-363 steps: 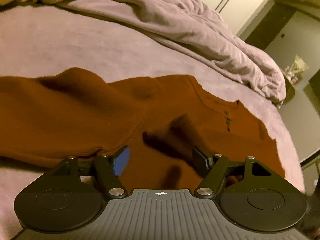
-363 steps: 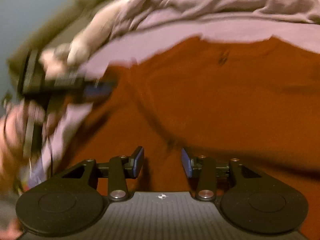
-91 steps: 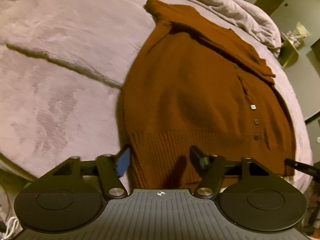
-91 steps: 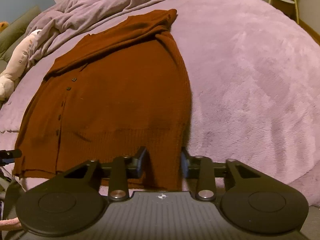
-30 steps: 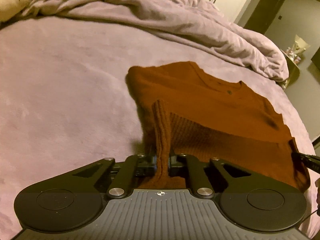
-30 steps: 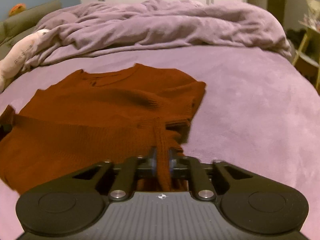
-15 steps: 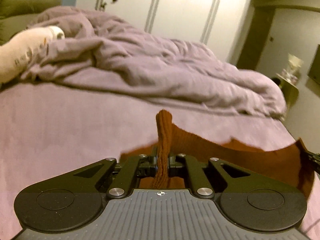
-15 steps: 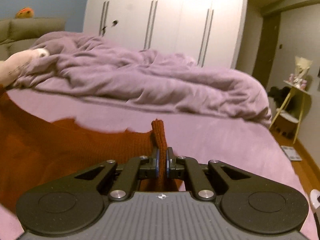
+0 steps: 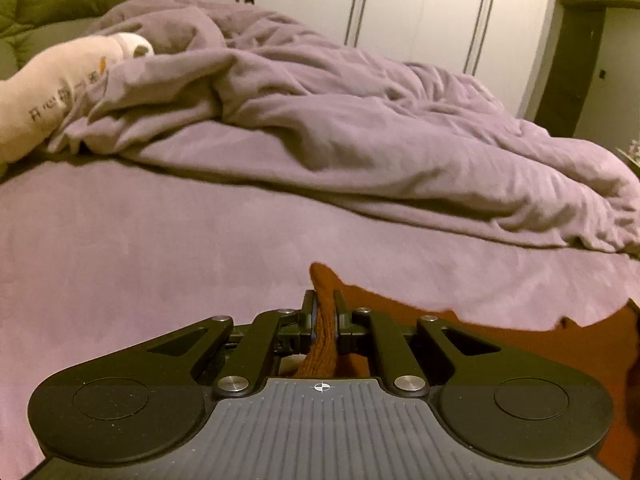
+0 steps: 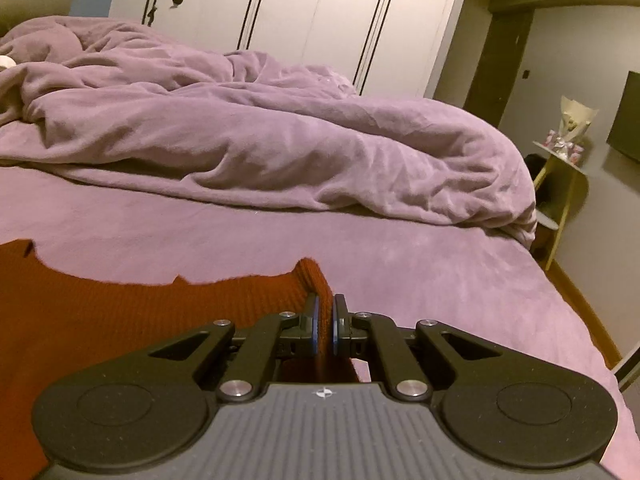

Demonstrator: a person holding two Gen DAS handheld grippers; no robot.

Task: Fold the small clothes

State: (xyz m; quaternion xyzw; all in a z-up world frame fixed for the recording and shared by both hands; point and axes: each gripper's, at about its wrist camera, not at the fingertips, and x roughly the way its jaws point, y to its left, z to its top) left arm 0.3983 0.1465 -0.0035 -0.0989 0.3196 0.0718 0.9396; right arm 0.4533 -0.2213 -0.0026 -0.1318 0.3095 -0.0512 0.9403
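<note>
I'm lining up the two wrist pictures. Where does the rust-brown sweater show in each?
Left wrist: rust-brown sweater at bottom centre and right, an edge pinched in the left gripper.
Right wrist: sweater at bottom left to centre, an edge pinched in the right gripper.
Shared landmark: the rumpled purple duvet behind.

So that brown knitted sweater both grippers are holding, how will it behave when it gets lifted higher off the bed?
The sweater is probably floppy: its edge sags between the left gripper and the right gripper. The ribbed knit looks thick, so it is likely heavyish and stretchy. It seems unlikely to slip, since both jaws are shut on bunched fabric.
</note>
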